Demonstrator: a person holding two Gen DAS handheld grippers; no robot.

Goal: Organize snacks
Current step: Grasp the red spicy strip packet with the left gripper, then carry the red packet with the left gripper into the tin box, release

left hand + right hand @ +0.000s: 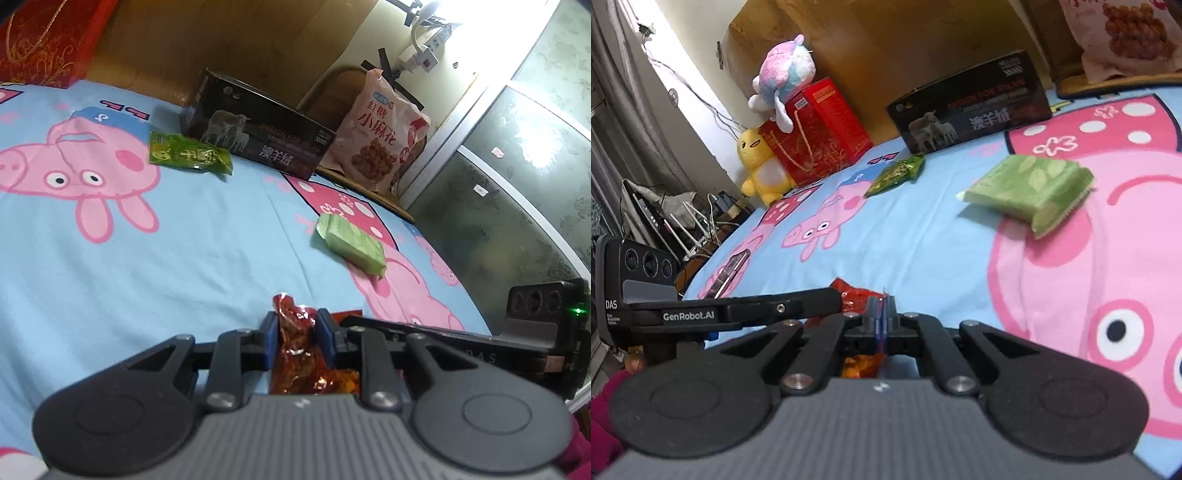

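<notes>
My left gripper [295, 332] is shut on a red-orange snack packet [299, 354], its blue pads pressing both sides, just above the blue cartoon-pig bedsheet [147, 266]. My right gripper [882, 314] is shut on the thin edge of the same red packet [855, 295], right beside the left gripper. A pale green packet [351, 243] lies ahead on the sheet; it also shows in the right wrist view [1030, 188]. A dark green packet [188, 155] lies farther back near a black box [258, 136]; it also shows in the right wrist view [895, 173].
A pink bag of fried twists [380, 136] leans behind the black box [971, 103]. A red gift bag [816, 129] with plush toys [783, 77] stands at the bed's far corner. A glass-panelled door [517, 166] borders the bed. A phone [727, 273] lies on the sheet.
</notes>
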